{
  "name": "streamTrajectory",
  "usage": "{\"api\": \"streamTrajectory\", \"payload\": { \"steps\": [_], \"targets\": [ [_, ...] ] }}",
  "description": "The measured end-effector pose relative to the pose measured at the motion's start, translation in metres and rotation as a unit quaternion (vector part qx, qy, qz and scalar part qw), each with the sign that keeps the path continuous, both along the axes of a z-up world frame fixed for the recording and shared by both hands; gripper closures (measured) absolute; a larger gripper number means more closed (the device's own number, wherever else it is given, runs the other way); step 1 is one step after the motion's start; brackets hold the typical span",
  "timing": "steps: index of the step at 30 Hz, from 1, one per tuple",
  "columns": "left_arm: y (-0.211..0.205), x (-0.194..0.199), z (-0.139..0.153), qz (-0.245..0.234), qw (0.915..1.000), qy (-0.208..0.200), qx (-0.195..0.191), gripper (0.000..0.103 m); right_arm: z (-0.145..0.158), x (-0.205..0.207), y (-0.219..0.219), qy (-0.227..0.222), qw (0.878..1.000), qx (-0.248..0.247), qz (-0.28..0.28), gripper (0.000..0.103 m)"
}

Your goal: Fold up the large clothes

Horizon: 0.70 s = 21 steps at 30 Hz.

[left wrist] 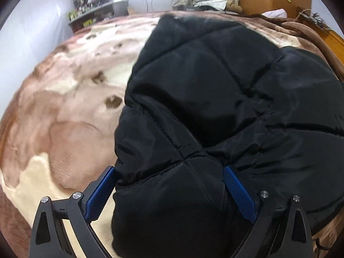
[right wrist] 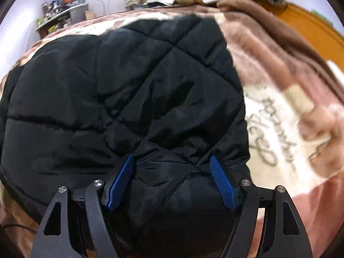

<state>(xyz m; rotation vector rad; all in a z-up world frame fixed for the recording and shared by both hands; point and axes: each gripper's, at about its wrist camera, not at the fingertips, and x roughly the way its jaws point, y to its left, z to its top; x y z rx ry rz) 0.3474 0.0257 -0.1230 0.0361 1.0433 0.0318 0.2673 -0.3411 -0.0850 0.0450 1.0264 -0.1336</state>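
Your left gripper (left wrist: 169,191) has its blue pads spread wide with a puffy corner of the black quilted jacket (left wrist: 215,90) bulging up between them. The right-hand pad is against the fabric, but the left-hand one shows a gap beside the cloth, so you are not clamping it. Your right gripper (right wrist: 174,182) is in much the same state: jaws spread wide around a padded lobe of the jacket (right wrist: 120,81), both pads brushing the cloth or just beside it, without a visible pinch (a wide stance on thick padding can look like either, so take this as a judgement).

Outward from there, the jacket lies as a thick, roughly rectangular bundle in the middle of the brown-and-cream blanket (left wrist: 64,111) that covers the bed, its near edge under your tools and its far edge towards the head of the bed. No sleeve or hood shows sticking out, so at least one fold seems made; I judge the job well along, with perhaps a final fold or a tidy-up left.

As for writing, cursive lettering (right wrist: 268,129) is printed on a cream patch of the blanket near its right-hand edge, too blurred to read. No brand label shows on the jacket.
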Motion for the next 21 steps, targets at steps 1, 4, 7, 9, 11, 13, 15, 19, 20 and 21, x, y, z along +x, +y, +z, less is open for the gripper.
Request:
{"api": "streamTrajectory", "payload": {
  "steps": [1,4,7,9,11,13,15,19,20,21],
  "targets": [
    [0.004,0.004,-0.009,0.004,0.9996,0.016,-0.021,0.001,-0.004,0.003,-0.001,0.004,1.0,0.0,0.004,0.03],
    [0.011,0.01,-0.026,0.017,0.9981,0.032,-0.051,0.0,-0.012,0.007,-0.002,0.01,1.0,0.0,0.016,0.028],
    [-0.001,0.007,-0.022,0.007,0.9998,0.015,-0.006,0.0,-0.014,0.009,-0.002,0.015,1.0,-0.005,0.017,0.028],
    [0.001,0.008,-0.022,0.008,0.9997,0.019,-0.016,0.0,-0.014,0.012,-0.005,0.016,1.0,-0.003,0.016,0.028],
    [0.011,0.011,-0.024,0.022,0.9975,0.04,-0.054,0.0,-0.011,0.01,-0.001,0.017,1.0,-0.004,0.015,0.028],
    [0.011,0.01,-0.017,0.016,0.9978,0.04,-0.051,0.0,-0.008,0.002,0.002,0.017,1.0,-0.008,0.013,0.028],
    [0.011,0.009,-0.01,0.005,0.9978,0.045,-0.048,0.0,-0.001,0.003,0.002,0.016,1.0,-0.006,0.013,0.027],
    [0.031,0.009,0.008,0.004,0.9924,0.048,-0.113,0.0,0.031,-0.005,-0.006,-0.01,1.0,0.009,0.026,0.027],
    [0.035,0.009,0.011,0.006,0.991,0.049,-0.124,0.0,0.039,-0.009,-0.011,-0.021,0.999,0.018,0.021,0.027],
    [0.043,0.01,0.017,0.006,0.989,0.048,-0.14,0.001,0.049,-0.014,-0.018,-0.037,0.999,0.031,0.016,0.027]
  ]
}}
